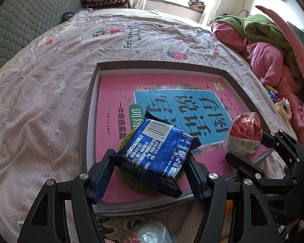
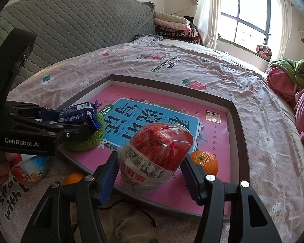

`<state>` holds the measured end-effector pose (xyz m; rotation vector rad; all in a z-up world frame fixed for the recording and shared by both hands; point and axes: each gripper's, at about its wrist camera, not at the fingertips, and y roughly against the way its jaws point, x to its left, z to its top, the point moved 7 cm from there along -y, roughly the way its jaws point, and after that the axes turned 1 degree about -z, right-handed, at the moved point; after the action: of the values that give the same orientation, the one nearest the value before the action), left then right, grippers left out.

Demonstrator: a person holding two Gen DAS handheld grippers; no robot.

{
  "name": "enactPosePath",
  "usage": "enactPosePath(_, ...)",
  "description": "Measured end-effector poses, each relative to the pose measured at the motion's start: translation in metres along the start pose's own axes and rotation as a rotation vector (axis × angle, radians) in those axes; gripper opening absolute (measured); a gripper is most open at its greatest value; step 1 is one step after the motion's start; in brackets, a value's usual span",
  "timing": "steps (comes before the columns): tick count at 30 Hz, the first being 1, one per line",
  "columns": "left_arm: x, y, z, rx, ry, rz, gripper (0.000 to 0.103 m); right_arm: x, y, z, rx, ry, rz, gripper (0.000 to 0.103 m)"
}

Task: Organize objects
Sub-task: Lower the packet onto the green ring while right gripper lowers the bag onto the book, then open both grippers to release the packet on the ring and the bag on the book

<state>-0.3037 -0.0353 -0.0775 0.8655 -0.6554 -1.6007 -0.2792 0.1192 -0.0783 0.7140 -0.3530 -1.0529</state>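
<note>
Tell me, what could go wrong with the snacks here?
The shiny blue foil snack packet, between the left gripper's pads, sits on a round green knitted pad; let go, it might slide off. The red plastic-wrapped snack in the right gripper hangs above a round orange tangerine and could bump it.

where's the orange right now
In the right wrist view the orange sits inside the tray on the pink book, just right of the red packet.
</note>
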Motion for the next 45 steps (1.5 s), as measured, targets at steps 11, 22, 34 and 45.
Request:
enactPosePath(11, 0.002, 0.001, 0.002, -0.001, 0.024, -0.021, 0.070, 0.000, 0.000, -0.001, -0.002, 0.004, -0.005, 0.061)
enactPosePath(22, 0.008, 0.009, 0.009, -0.031, 0.055, -0.049, 0.074, -0.007, 0.013, 0.007, -0.049, -0.005, -0.032, 0.063)
enactPosePath(34, 0.019, 0.010, 0.013, -0.045, 0.082, -0.025, 0.075, -0.008, 0.018, 0.011, -0.069, -0.012, -0.035, 0.064)
enactPosePath(45, 0.017, 0.016, 0.014, -0.060, 0.072, -0.022, 0.075, -0.010, 0.023, 0.013, -0.083, -0.018, -0.038, 0.064)
